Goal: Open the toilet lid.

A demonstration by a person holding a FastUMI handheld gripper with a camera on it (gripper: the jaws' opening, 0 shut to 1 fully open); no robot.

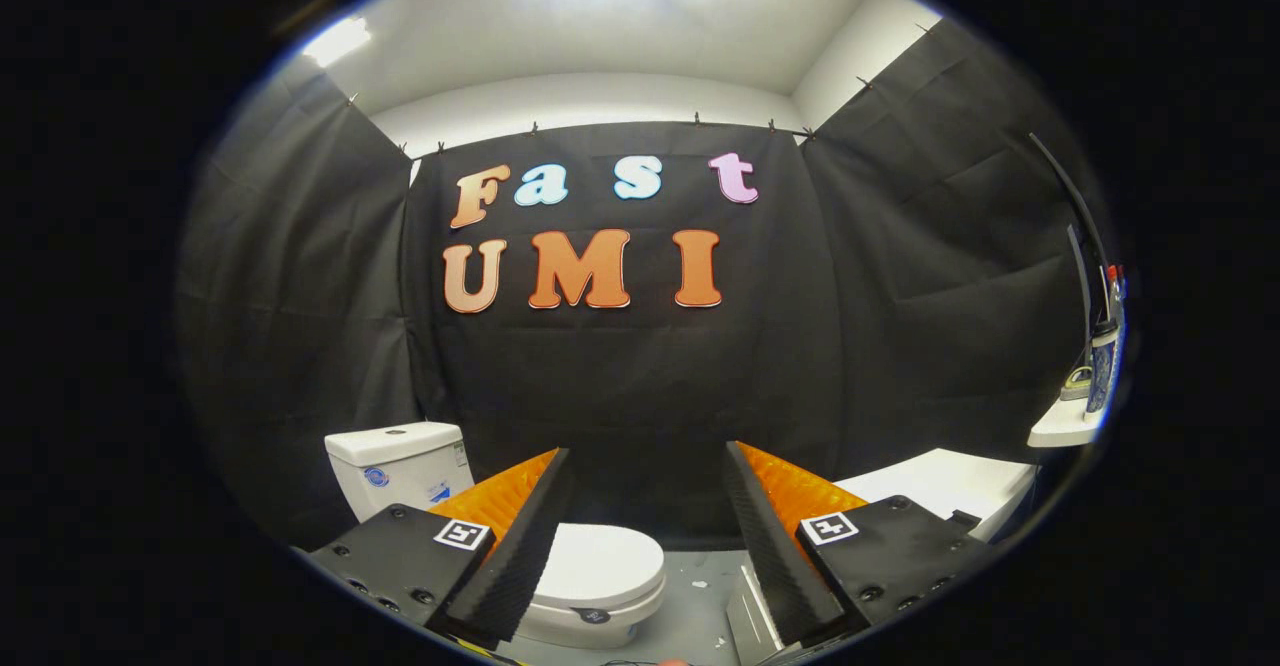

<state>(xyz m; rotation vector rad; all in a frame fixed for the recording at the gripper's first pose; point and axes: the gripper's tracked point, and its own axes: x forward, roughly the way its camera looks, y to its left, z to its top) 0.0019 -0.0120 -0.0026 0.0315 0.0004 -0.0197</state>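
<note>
A white toilet stands low down, beyond my fingers. Its lid lies flat and closed over the bowl, partly hidden behind my left finger. The white tank rises behind it against the black cloth wall. My gripper is held above and in front of the toilet, well apart from it. The jaws stand wide open with nothing between them.
A white bathtub rim runs along the right, beyond my right finger. A small white shelf higher on the right carries a bottle and a small item. Grey floor lies beside the toilet. Black cloth walls close in on three sides.
</note>
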